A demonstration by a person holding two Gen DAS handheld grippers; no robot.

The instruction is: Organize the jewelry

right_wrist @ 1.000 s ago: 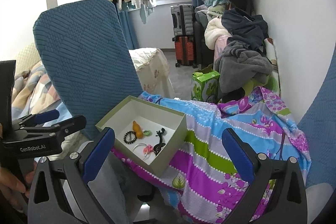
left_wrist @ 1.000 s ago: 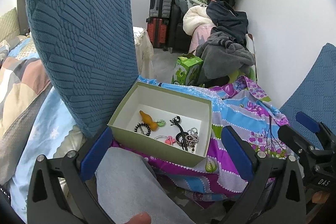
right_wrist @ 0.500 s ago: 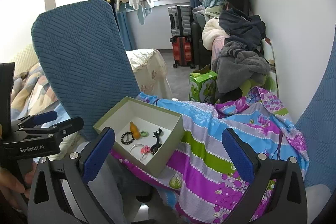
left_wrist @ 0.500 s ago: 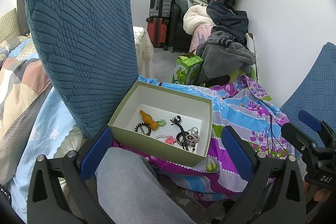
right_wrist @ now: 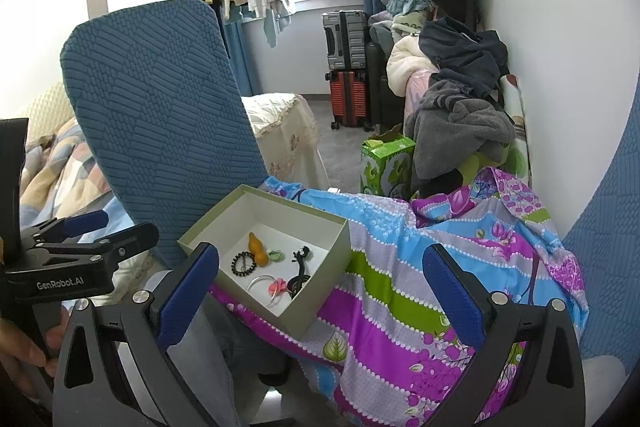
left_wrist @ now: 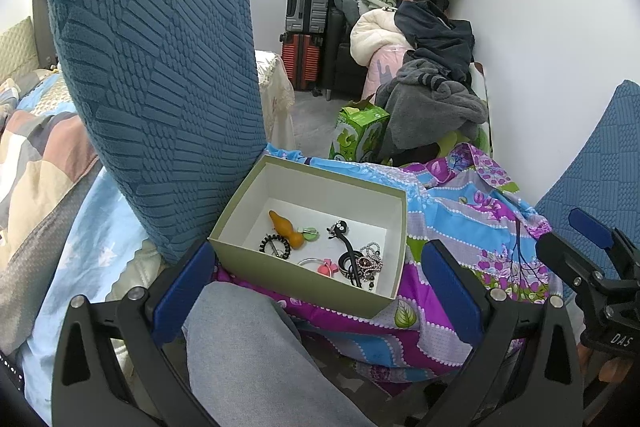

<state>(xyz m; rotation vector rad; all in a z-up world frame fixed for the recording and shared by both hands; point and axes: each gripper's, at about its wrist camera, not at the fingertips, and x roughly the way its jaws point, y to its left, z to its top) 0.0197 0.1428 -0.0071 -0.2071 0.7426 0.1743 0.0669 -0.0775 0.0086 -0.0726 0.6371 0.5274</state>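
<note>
An olive cardboard box [left_wrist: 280, 279] [right_wrist: 320, 303] with a white inside rests on a purple and blue floral cloth [left_wrist: 460, 211] [right_wrist: 400, 267]. In it lie an orange gourd charm [left_wrist: 286, 229] [right_wrist: 257, 248], a black hair tie [left_wrist: 275, 245] [right_wrist: 243, 264], a black clip [left_wrist: 348, 251] [right_wrist: 300, 263], a pink piece [left_wrist: 326, 267] [right_wrist: 276, 285] and a beaded silver piece [left_wrist: 370, 261]. My left gripper [left_wrist: 316, 291] hangs open just before the box's near wall, with nothing between its fingers. My right gripper [right_wrist: 320, 291] is open too, over the box's right corner and the cloth.
A tall blue chair back [left_wrist: 156, 75] [right_wrist: 160, 123] rises right behind the box's left side. A person's grey-clad leg [left_wrist: 256, 359] lies under the left gripper. A green carton [left_wrist: 358, 135], piled clothes [left_wrist: 432, 99] and suitcases [left_wrist: 306, 27] stand further back along the white wall.
Both grippers have shifted only slightly; the box sits a touch higher and to the left in the right wrist view. Both stay open and nothing in the box has moved.
</note>
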